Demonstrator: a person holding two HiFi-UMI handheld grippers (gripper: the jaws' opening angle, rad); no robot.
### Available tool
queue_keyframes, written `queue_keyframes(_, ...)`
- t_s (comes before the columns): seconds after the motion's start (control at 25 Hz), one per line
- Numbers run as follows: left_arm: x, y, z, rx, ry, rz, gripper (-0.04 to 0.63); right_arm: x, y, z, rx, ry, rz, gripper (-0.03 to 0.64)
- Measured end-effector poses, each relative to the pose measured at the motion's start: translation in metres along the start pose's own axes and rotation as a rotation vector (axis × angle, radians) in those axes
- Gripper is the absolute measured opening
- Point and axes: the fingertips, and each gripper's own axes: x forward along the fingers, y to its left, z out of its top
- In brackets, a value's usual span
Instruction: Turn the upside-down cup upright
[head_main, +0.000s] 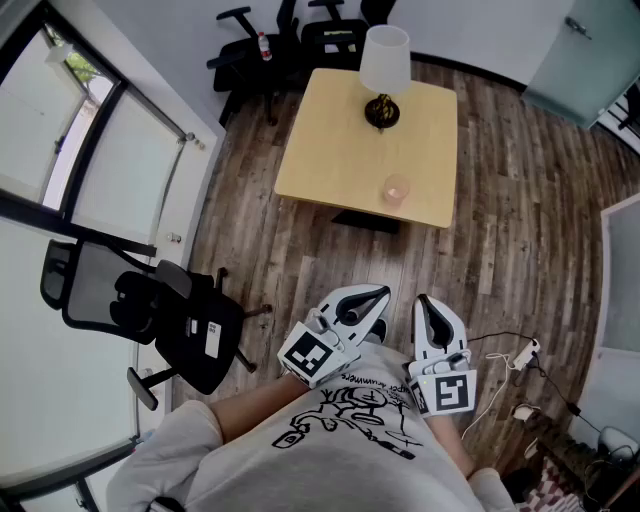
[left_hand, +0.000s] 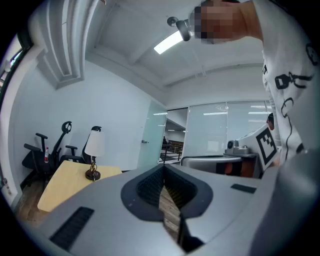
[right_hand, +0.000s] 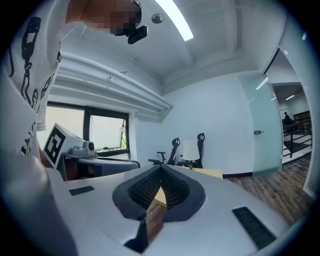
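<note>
While both claws are held close in front of the person's shirt (head_main: 350, 440), each one's own view shows its jaws pressed together with nothing between them: the left gripper (left_hand: 164, 172) has only a sliver of floor showing through the slit behind its tips, and the right gripper (right_hand: 160, 172) has a sliver of floor and table edge. Only these two views show the jaws from behind. The head view sees the claws from above, side by side, the left angled towards the right, the right pointing straight ahead. Each gripper view also catches the other claw's marker cube (left_hand: 267, 142) at its edge, as well as the ceiling lights. The cup (head_main: 396, 190) shows in the head view alone. It is small, pinkish and see-through, and too small to tell which way up it stands. It sits on the near right part of the table (head_main: 330, 150), well apart from both claws and ahead of them, with bare floor (head_main: 520, 220) between. Beyond the cup, towards the table's far edge, stands a lamp (head_main: 384, 80) with a white shade, which both gripper views also show. A black chair (head_main: 150, 310) stands to the person's left, by the window (head_main: 110, 150).
</note>
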Motion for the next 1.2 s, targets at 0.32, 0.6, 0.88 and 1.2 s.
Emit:
queue_keyframes(0.32, 0.01, -0.006, -0.002, 0.012, 0.01, 0.002, 0.009, -0.002, -0.004, 0.0, -0.003, -0.003, 0.017, 0.023)
queue_keyframes(0.6, 0.026, -0.022, -0.003, 0.046, 0.023, 0.001, 0.009, -0.013, -0.021, -0.003, 0.033, -0.006, 0.023, 0.025)
queue_keyframes(0.88, 0.042, -0.042, -0.012, 0.048, 0.047, 0.007, 0.009, -0.029, -0.04, -0.008, 0.048, -0.014, 0.032, 0.025)
queue_keyframes(1.2, 0.049, -0.051, -0.016, 0.043, 0.065, 0.028, 0.009, -0.035, -0.048, -0.013, 0.073, -0.007, 0.053, 0.025)
